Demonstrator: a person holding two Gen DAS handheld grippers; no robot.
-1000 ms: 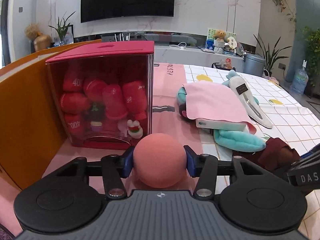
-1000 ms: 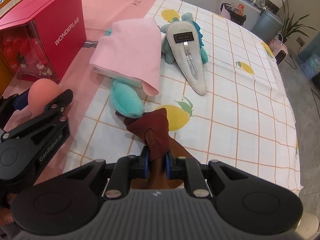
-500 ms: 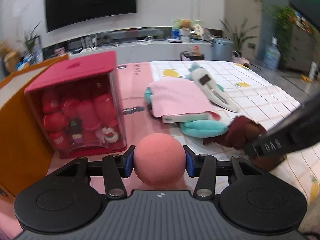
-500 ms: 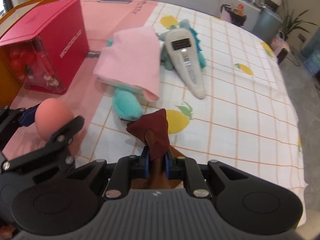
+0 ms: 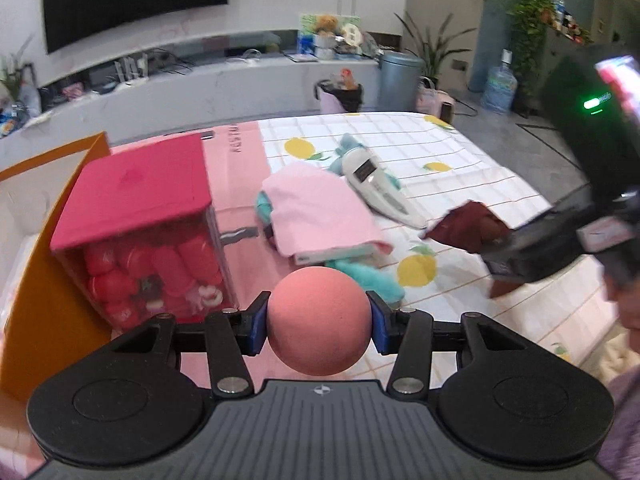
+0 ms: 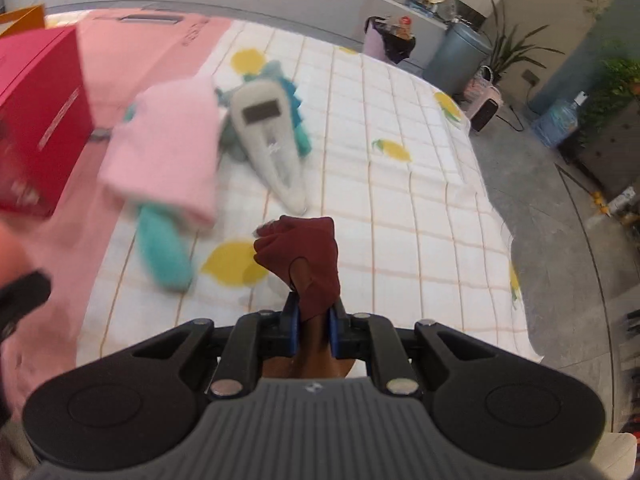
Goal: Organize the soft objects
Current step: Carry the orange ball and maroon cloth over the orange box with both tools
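My left gripper (image 5: 318, 322) is shut on a salmon-pink foam ball (image 5: 318, 320), held above the pink mat. My right gripper (image 6: 314, 324) is shut on a dark red cloth toy (image 6: 304, 258) that hangs clear of the lemon-print sheet; the same toy (image 5: 466, 226) shows at the right of the left wrist view. On the bed lie a folded pink cloth (image 5: 320, 208), (image 6: 168, 156), a teal plush (image 5: 372, 280), (image 6: 164, 256) partly under it, and a grey-white soft case (image 5: 380, 188), (image 6: 270, 152).
A red box with a clear front, full of red items (image 5: 140, 232), (image 6: 36, 132), stands at the left on the pink mat. An orange box wall (image 5: 44, 292) rises beside it. The lemon-print sheet (image 6: 400, 208) runs to the bed's right edge.
Both grippers have risen; the ball and the dark red toy now hang clear of the bed. The left view has rolled and swung right. Neither grip has altered.
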